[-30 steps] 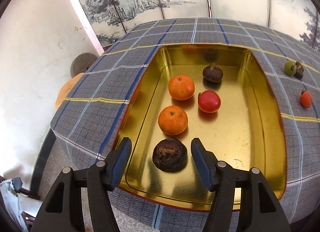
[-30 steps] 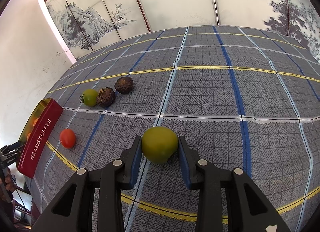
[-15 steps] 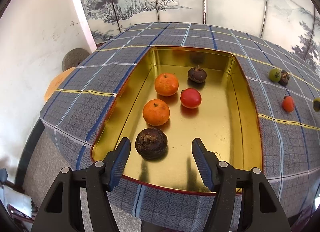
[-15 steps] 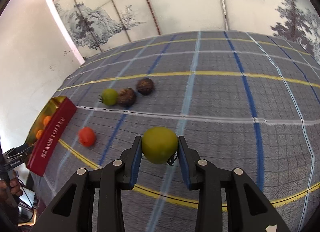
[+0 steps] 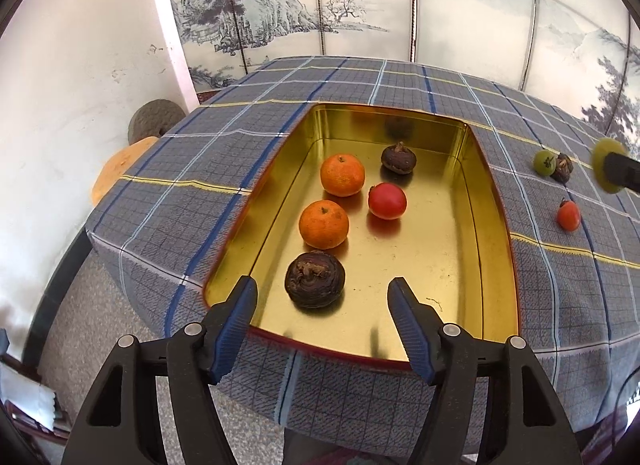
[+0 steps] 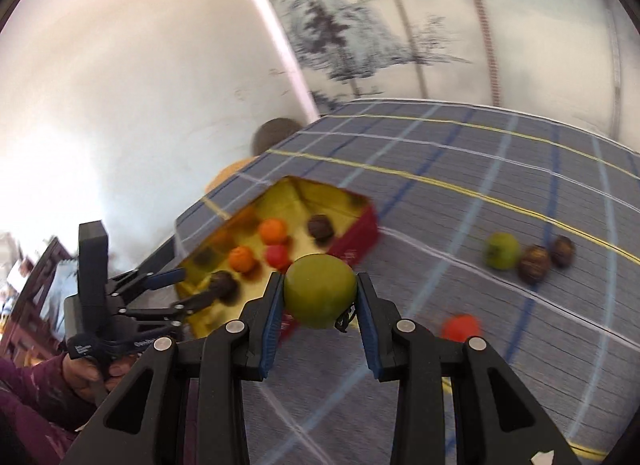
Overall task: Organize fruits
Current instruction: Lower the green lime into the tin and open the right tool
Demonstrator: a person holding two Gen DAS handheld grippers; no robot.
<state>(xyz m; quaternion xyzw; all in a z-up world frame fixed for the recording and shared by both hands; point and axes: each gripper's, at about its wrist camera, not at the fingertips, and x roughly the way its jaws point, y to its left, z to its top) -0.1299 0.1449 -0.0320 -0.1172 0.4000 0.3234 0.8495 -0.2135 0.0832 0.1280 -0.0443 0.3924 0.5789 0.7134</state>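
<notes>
Bare tin [image 5: 448, 273] floor beside gripper-held green fruit [image 6: 320, 291]

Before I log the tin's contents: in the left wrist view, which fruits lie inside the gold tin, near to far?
Wrinkled dark brown fruit → nearer orange tangerine → red tomato → farther orange tangerine → small dark brown fruit, all inside the gold tin.

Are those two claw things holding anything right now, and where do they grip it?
The right gripper clamps a round green fruit by its two opposite sides, at its widest part. The left gripper is open and holds nothing.
</notes>
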